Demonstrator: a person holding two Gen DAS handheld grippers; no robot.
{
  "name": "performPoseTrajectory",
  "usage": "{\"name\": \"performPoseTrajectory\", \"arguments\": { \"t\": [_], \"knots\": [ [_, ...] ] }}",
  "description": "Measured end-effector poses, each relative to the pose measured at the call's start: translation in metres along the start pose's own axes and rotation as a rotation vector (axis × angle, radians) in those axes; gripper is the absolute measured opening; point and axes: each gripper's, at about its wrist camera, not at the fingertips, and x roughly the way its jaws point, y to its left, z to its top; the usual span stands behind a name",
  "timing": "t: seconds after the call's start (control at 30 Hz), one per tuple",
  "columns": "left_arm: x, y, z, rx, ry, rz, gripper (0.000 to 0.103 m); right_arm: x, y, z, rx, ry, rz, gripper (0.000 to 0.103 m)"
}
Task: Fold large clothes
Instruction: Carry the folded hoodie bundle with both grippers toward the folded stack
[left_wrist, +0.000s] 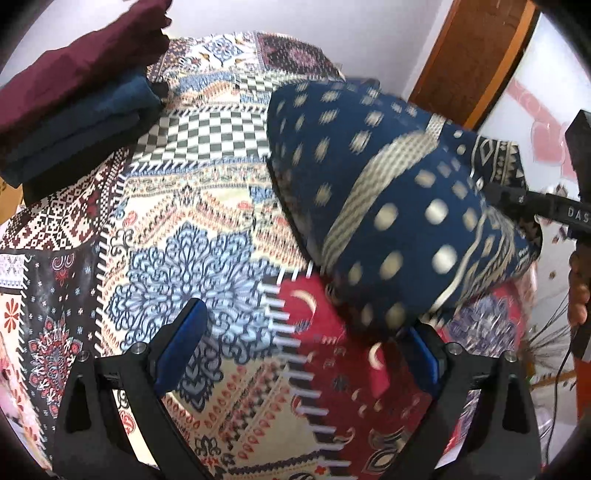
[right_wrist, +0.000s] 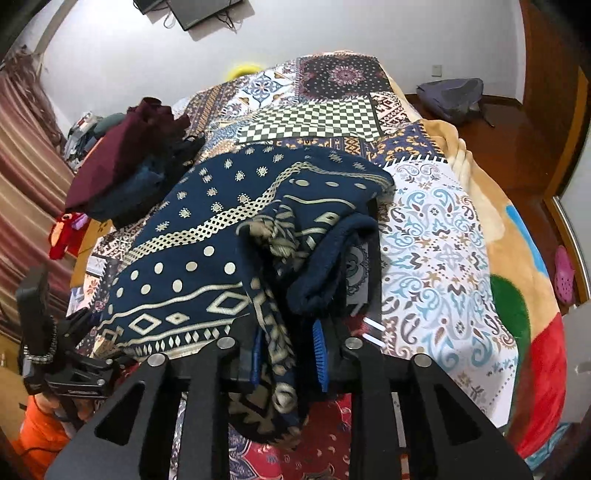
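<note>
A navy garment with cream dots and diamond bands (left_wrist: 388, 206) hangs bunched above the patchwork bedspread (left_wrist: 207, 236); it is blurred by motion. My left gripper (left_wrist: 303, 339) is open and empty, low over the spread, just left of and below the garment. My right gripper (right_wrist: 288, 354) is shut on a gathered edge of the same garment (right_wrist: 221, 236), whose folds drape over its fingers. The right gripper also shows at the right edge of the left wrist view (left_wrist: 524, 203).
A stack of folded maroon and dark blue clothes (left_wrist: 70, 96) lies at the bed's far left, also in the right wrist view (right_wrist: 125, 166). A wooden door frame (left_wrist: 476, 62) stands behind. A backpack (right_wrist: 450, 96) and pink shoe (right_wrist: 563, 273) lie on the floor.
</note>
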Motion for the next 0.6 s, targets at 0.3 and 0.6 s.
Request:
{"name": "performPoseTrajectory", "arguments": {
  "t": [0.3,0.6],
  "knots": [
    [-0.032,0.024,-0.011,-0.009,-0.022,0.112,0.098,-0.029,-0.004,0.002,-0.035,0.0,-0.097,0.058],
    [-0.072,0.047,0.032,-0.096,-0.165,0.113,0.098,-0.024,0.001,0.03,0.049,-0.008,0.025,0.075]
  ]
}}
